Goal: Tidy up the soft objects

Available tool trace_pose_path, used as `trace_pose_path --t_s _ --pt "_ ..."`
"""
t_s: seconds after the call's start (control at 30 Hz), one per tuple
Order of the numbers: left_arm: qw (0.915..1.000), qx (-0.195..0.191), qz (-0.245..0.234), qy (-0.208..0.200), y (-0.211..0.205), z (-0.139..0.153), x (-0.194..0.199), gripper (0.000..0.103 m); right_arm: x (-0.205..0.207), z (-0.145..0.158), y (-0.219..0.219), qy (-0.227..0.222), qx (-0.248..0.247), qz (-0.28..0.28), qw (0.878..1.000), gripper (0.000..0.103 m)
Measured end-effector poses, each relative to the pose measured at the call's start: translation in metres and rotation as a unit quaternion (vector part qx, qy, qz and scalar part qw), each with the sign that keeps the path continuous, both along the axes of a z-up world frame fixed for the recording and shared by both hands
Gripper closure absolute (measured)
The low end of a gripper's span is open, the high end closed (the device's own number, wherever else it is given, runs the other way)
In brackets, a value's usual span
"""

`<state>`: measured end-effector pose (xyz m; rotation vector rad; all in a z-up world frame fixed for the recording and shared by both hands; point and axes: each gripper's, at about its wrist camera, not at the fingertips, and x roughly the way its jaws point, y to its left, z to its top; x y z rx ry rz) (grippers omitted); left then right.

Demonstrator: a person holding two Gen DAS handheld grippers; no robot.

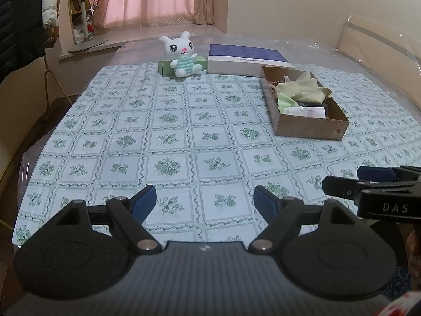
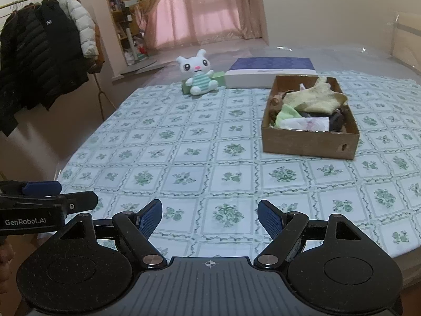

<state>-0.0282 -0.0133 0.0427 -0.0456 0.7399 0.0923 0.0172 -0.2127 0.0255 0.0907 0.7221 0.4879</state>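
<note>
A brown cardboard box (image 1: 310,127) (image 2: 307,142) sits on the right of the floral tablecloth. It holds a pale yellow cloth (image 1: 305,89) (image 2: 318,97), a green cloth (image 1: 286,101) (image 2: 286,112), a white packet (image 2: 307,124) and dark items. A white plush bunny (image 1: 183,54) (image 2: 198,72) sits at the far edge against a green box (image 1: 164,67) (image 2: 218,77). My left gripper (image 1: 205,197) is open and empty above the near cloth. My right gripper (image 2: 209,212) is open and empty, also near the front edge. Each gripper shows at the side of the other's view.
A blue-and-white flat box (image 1: 244,59) (image 2: 271,75) lies at the far edge beside the bunny. A coat rack with dark and white jackets (image 2: 44,52) stands left of the table. Clear plastic sheeting (image 1: 381,52) covers the bed behind.
</note>
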Motion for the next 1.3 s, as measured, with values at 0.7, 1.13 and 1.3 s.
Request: trace_pose_path --t_s 0.7,1.13,1.3 --pt "1.0000 0.000 0.009 0.001 0.006 -0.001 -0.006 0.023 0.000 -0.004 0.012 0.001 -0.004 0.016 1.000 0.024" --pt "1.0000 0.000 0.009 0.002 0.006 -0.001 -0.006 0.023 0.000 -0.004 0.012 0.001 -0.004 0.017 1.000 0.024" --pt "1.0000 0.000 0.009 0.002 0.006 -0.002 -0.006 0.023 0.000 -0.004 0.012 0.001 -0.004 0.017 1.000 0.024"
